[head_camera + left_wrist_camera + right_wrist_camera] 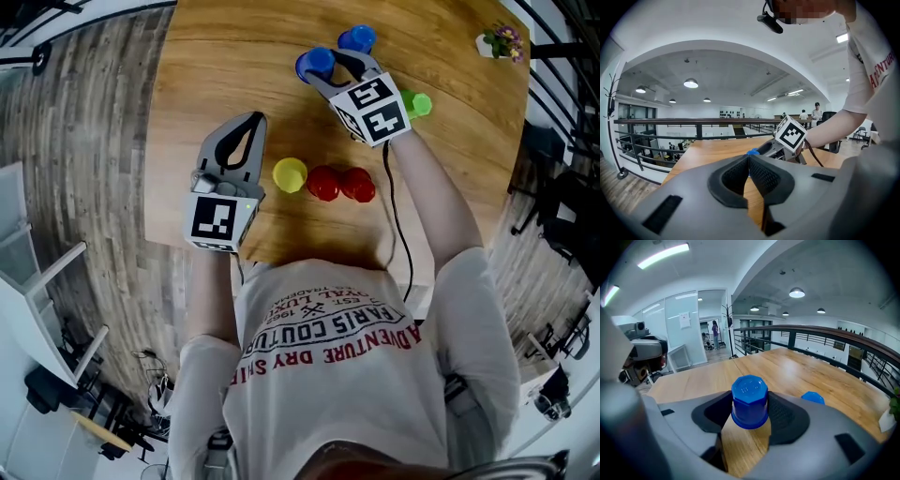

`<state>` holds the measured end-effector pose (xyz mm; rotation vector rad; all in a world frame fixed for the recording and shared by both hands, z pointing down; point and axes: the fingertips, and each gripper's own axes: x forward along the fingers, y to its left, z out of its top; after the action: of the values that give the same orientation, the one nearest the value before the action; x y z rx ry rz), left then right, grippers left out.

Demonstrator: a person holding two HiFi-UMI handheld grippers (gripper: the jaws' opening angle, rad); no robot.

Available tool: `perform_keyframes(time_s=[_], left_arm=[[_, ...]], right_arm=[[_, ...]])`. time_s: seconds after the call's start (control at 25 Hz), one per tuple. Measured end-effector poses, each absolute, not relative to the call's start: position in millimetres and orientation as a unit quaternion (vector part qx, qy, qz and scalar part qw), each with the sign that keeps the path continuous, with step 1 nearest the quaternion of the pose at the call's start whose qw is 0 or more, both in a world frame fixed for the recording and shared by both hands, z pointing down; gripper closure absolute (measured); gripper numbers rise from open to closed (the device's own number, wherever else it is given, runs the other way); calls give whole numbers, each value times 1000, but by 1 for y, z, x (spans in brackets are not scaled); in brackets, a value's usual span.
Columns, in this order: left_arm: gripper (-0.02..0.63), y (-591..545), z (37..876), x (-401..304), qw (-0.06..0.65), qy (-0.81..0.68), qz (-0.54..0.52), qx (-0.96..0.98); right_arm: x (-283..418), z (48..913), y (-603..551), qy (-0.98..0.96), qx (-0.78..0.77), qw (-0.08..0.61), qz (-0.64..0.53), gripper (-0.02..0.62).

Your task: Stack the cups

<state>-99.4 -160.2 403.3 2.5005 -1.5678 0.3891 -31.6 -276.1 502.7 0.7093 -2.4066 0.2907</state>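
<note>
A blue cup (314, 61) (749, 397) stands upside down at the far middle of the wooden table (225, 56). My right gripper (324, 67) (750, 405) is shut on it, a pad against each side. A second blue cup (357, 38) (813, 397) sits just beyond it, and a green cup (419, 104) lies to the right of my right hand. Nearer to me a yellow cup (290, 174) and two red cups (323, 183) (357, 185) form a row. My left gripper (251, 120) (749, 157) is shut and holds nothing, left of the yellow cup.
A small pot of flowers (502, 42) stands at the table's far right corner. The right gripper's cable (398, 225) runs back over the near edge. Wooden floor lies to the left of the table, and a railing (656, 123) runs beyond its far side.
</note>
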Motion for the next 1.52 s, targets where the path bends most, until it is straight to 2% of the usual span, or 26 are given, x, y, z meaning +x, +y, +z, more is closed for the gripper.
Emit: perform_keyframes(time_s=[0.68, 1.08, 1.52], left_arm=[[589, -92, 364, -76, 46, -467, 116, 875], [589, -50, 371, -90, 54, -440, 116, 889], [589, -25, 382, -115, 73, -443, 116, 886]], right_arm=[[21, 438, -145, -895, 317, 291, 117, 345], [5, 450, -72, -889, 320, 299, 135, 345], [-14, 468, -48, -881, 321, 324, 126, 345]])
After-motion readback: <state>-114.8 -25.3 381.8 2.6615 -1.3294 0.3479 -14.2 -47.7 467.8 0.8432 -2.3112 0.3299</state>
